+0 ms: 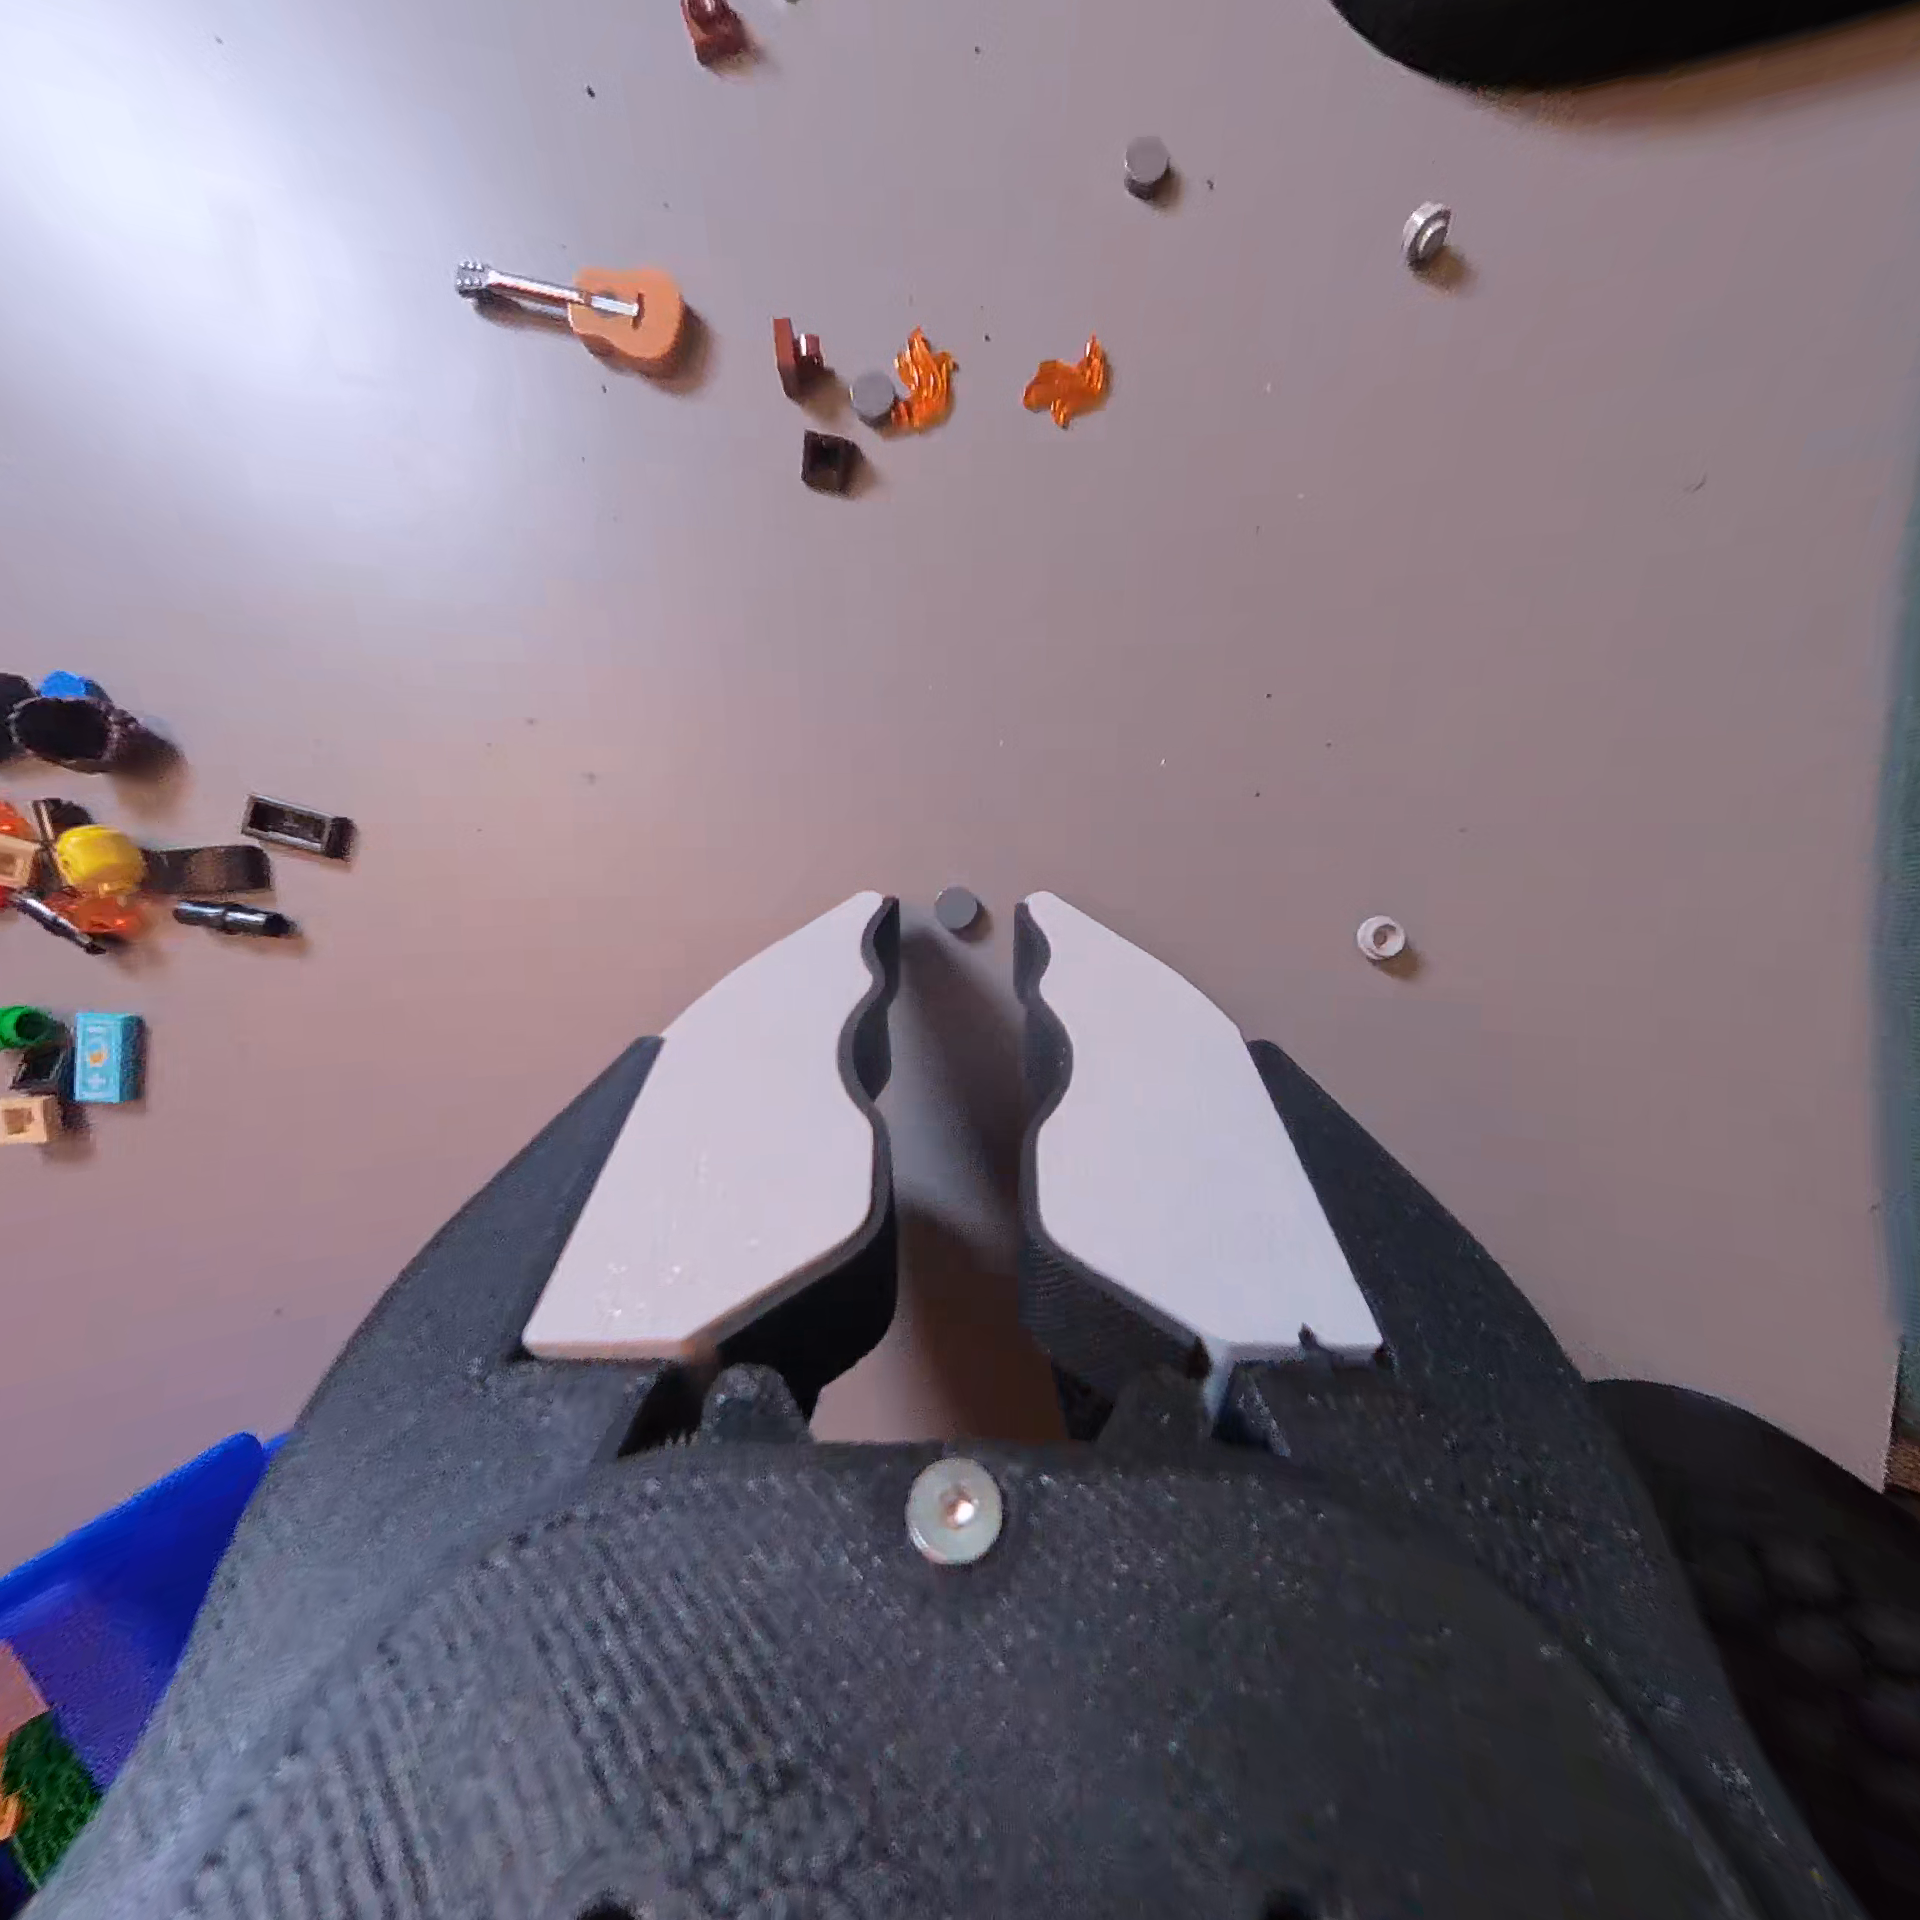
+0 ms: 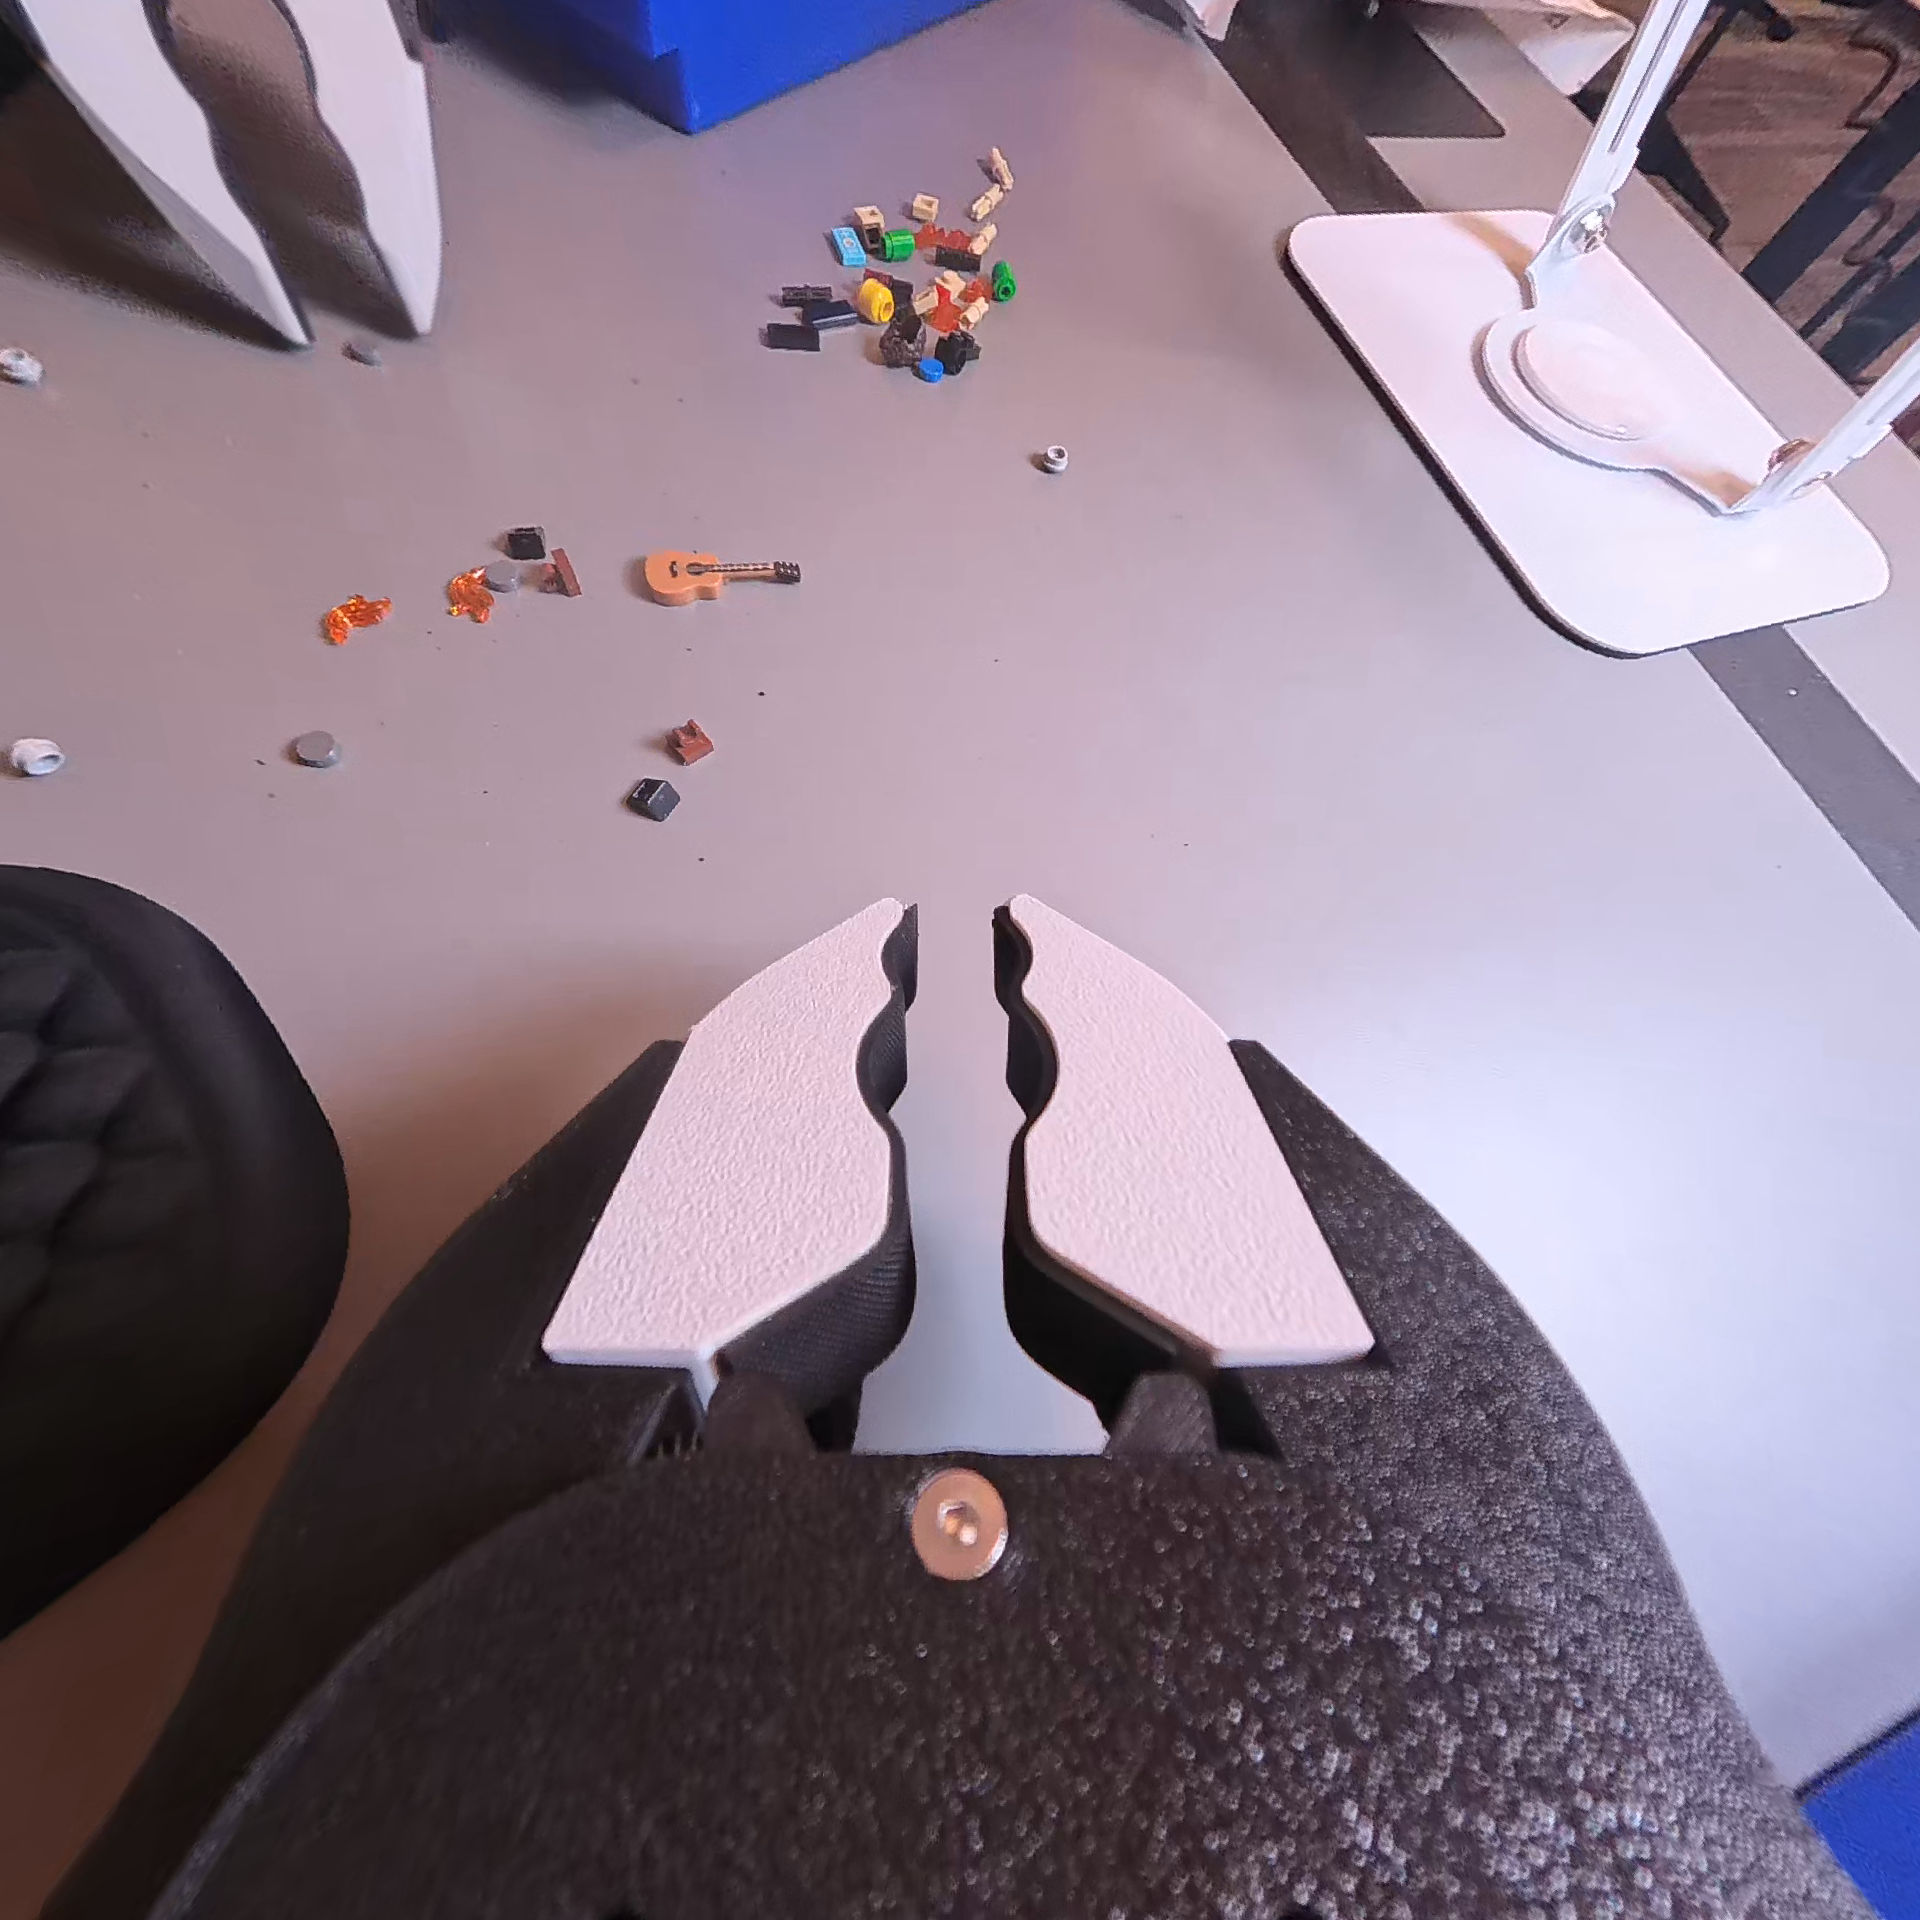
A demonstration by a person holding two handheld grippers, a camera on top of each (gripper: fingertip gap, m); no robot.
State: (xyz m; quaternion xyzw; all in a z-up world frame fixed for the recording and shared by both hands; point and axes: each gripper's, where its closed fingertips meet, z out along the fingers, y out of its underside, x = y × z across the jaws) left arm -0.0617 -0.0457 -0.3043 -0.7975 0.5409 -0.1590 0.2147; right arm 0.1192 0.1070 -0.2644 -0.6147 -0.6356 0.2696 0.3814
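In the left wrist view my left gripper (image 1: 954,925) is low over the grey table (image 1: 1351,644), with its jaws apart. A small dark grey round tile (image 1: 957,907) lies on the table between the fingertips, with a gap to each pad. The right wrist view shows the same gripper (image 2: 358,335) at the top left, with the tile (image 2: 362,353) on the table at its tips. My right gripper (image 2: 956,914) hovers over a bare part of the table (image 2: 1247,831), its jaws slightly apart with nothing between them.
A toy guitar (image 1: 623,312), two orange flame pieces (image 1: 923,379), grey round tiles (image 1: 1146,164) and a white ring piece (image 1: 1380,937) lie scattered. A pile of small bricks (image 2: 914,281) sits farther off. A white stand base (image 2: 1579,416), a blue box (image 2: 727,52) and a black padded thing (image 2: 125,1195) border the table. The grippers' ends are close to 25 centimeters from one another. My left tips are roughly 11 centimeters from the toy guitar (image 1: 623,312). It is also in sight in the right wrist view (image 2: 680,566).
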